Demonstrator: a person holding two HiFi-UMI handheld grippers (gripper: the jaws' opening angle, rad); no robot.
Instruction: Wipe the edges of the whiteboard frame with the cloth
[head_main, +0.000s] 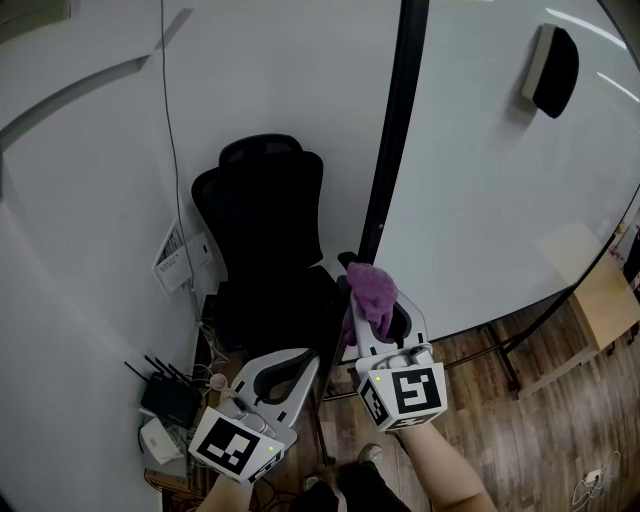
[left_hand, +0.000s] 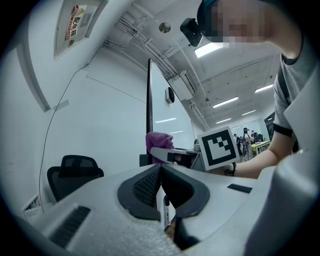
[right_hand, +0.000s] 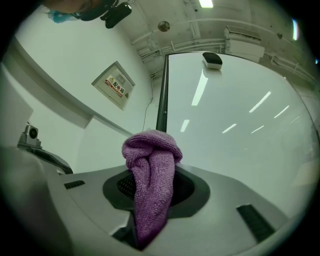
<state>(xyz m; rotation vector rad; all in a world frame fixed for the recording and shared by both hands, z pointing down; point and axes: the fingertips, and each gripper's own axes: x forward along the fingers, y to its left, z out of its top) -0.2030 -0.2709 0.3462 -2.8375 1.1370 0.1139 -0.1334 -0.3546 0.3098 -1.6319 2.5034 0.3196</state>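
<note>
The large white whiteboard fills the right of your head view, with its black frame edge running down the centre. At lower centre, your right gripper is clenched on the bunched purple terry cloth, just beside the frame's lower end. Lower left, your left gripper is closed on nothing.

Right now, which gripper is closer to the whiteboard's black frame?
Right. The right gripper, shut on the purple cloth, is beside the frame, low down; the left gripper sits lower and leftward, apart.
</note>
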